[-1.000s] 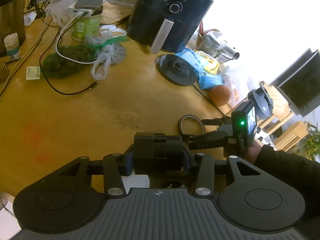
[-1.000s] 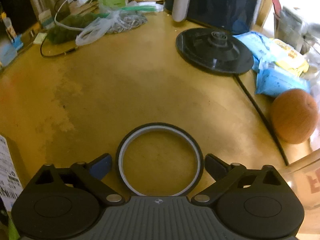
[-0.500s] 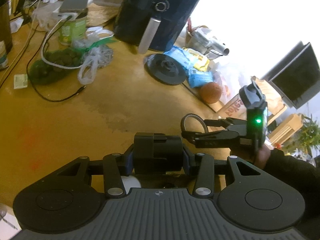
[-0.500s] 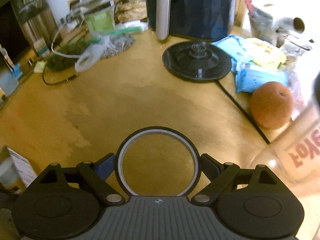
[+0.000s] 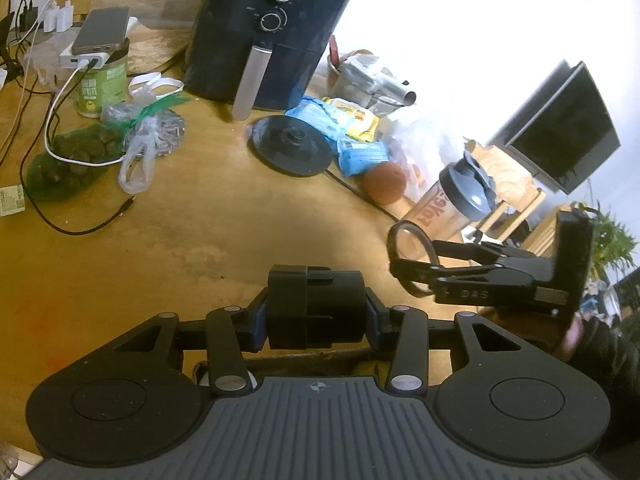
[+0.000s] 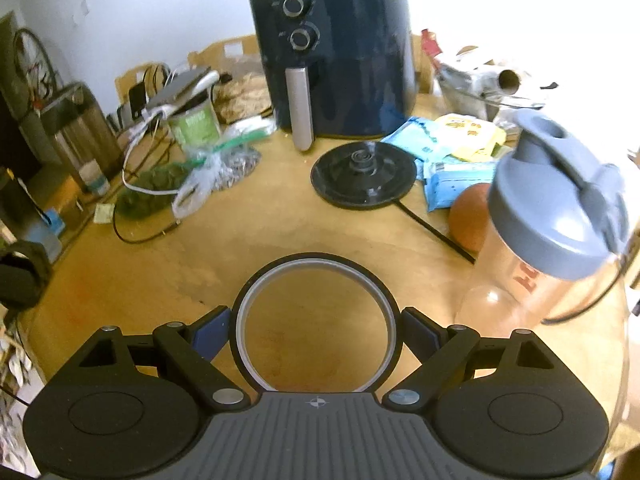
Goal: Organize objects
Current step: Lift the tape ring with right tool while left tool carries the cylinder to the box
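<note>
The ring sits between the pads of the right gripper, clamped across its full width with its plane roughly level, so the table shows through its hole. In the left wrist view the ring is clear of the table, off to the right of the left gripper and a little forward of it. The left gripper is closed on a black block, held just above the near table edge.

The relation that matters: the shaker bottle stands just right of the ring and forward of it, its grey lid higher than the ring in the right wrist view. The right hand is the nearer one; the left is occupied. Where the ring belongs cannot be told; if it goes by the bottle, the move is short and rightward.

Against the frame a second ago: the ring lay on or just above the table with only the bottle's lower wall at the picture's edge. Now the ring is higher, the view takes in the whole fryer and the bottle lid. Both grips are unchanged.
</note>
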A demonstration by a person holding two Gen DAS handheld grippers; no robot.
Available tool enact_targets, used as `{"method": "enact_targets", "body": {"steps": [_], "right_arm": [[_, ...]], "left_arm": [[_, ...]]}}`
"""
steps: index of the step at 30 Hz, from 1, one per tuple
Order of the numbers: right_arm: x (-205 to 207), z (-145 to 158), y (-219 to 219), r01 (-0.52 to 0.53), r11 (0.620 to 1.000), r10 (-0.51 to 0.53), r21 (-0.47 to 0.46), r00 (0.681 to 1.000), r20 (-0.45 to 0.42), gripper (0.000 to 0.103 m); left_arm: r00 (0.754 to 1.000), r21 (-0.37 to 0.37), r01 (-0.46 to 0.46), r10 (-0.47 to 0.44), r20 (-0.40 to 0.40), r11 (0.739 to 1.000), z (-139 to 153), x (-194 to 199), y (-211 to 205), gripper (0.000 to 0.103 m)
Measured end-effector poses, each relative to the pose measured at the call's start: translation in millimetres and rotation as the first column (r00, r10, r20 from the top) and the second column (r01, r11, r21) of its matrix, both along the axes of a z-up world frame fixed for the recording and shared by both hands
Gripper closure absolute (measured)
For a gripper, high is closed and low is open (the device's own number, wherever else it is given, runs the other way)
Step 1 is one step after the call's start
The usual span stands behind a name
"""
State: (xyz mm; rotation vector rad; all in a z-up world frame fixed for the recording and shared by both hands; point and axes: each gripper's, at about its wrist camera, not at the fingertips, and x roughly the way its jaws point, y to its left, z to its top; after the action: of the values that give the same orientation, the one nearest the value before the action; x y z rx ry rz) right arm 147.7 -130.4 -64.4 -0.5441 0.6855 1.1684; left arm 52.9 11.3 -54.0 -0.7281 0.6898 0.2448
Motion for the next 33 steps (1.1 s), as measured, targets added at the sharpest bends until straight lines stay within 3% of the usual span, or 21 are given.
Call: {"method": "enact_targets", "body": {"steps": [12,20,33], "right_arm": [[-27,15,-34,0.126,0.991,-0.123,0.054,0.991,-0.050,0.012],[-40,9,-52,0.242,0.969,-0.237,0.047,0.968,-0.084,0.012],[-67,4,-77,0.375,0.926,-0.370,0.035,0.924,-0.097,0.012]], "left_arm": [[1.000,0.005,-0.017,0.017,-0.006,1.000,-6,-25,5,0.059],[1.000,-0.010,-0.016,0.016,-0.026,1.000,-17,-40,5,0.059],[0.990,-0.042,0.133,-0.135,-0.042,0.990,-28,-35,-21,0.059]]}}
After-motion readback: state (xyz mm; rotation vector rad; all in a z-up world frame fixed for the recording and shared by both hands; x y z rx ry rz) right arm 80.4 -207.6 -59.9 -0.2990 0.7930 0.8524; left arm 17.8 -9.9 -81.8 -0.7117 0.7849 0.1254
